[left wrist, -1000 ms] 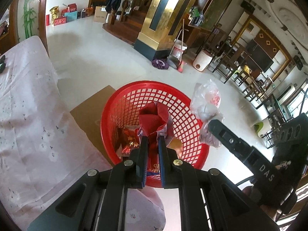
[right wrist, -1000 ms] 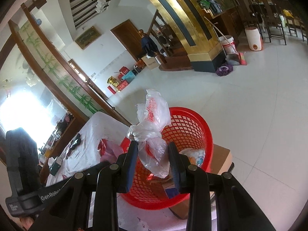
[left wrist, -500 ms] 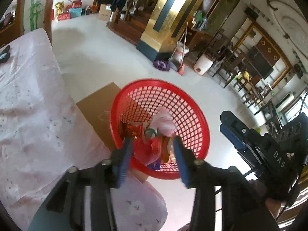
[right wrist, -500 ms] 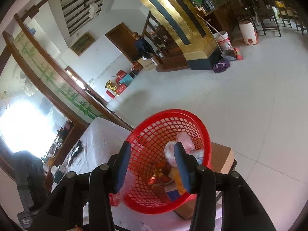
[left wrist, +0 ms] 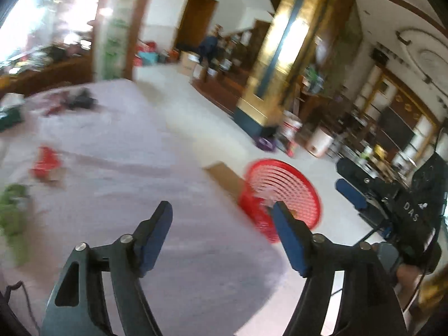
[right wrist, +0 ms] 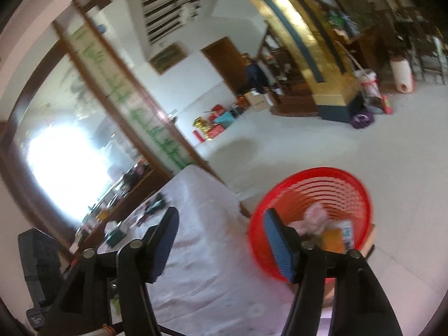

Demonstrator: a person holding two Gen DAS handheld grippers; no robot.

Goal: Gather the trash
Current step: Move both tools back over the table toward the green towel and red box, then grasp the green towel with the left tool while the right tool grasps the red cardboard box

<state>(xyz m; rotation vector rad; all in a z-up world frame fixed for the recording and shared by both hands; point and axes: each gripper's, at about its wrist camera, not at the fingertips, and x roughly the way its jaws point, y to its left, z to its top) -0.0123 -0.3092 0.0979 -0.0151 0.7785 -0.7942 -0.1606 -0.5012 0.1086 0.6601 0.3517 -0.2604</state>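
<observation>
1. Both tools are seen empty. The left gripper (left wrist: 221, 218) is spread wide with nothing between its blue pads, and the right gripper (right wrist: 221, 235) is likewise spread wide and holds nothing.

2. The red basket (left wrist: 282, 193) stands on the floor at the right edge of the worktop (left wrist: 134, 168), on a piece of brown cardboard (left wrist: 224, 176). In the right wrist view the basket (right wrist: 313, 212) lies just beyond the right pad, and pale plastic and packets (right wrist: 316, 221) are seen inside it.

3. The relation that governs the coming move: the trash left on the worktop lies far to the left of the left gripper. A small red piece (left wrist: 46, 162) rests on the cloth at mid distance, and a green leafy mass (left wrist: 12, 212) lies at the near left edge. Both are well apart from the basket.

4. The left gripper is judged the nearer of the two to these pieces, since the right gripper faces the basket side; a reach to the left and slightly away is likely called for.

5. The red piece appears crumpled and low, perhaps a wrapper; blur prevents its long axis from being told. The green mass looks loose and irregular, so a firm pinch would probably be needed.

6. Dark objects (left wrist: 81, 100) lie at the far end of the worktop; what they are cannot be told.
</observation>
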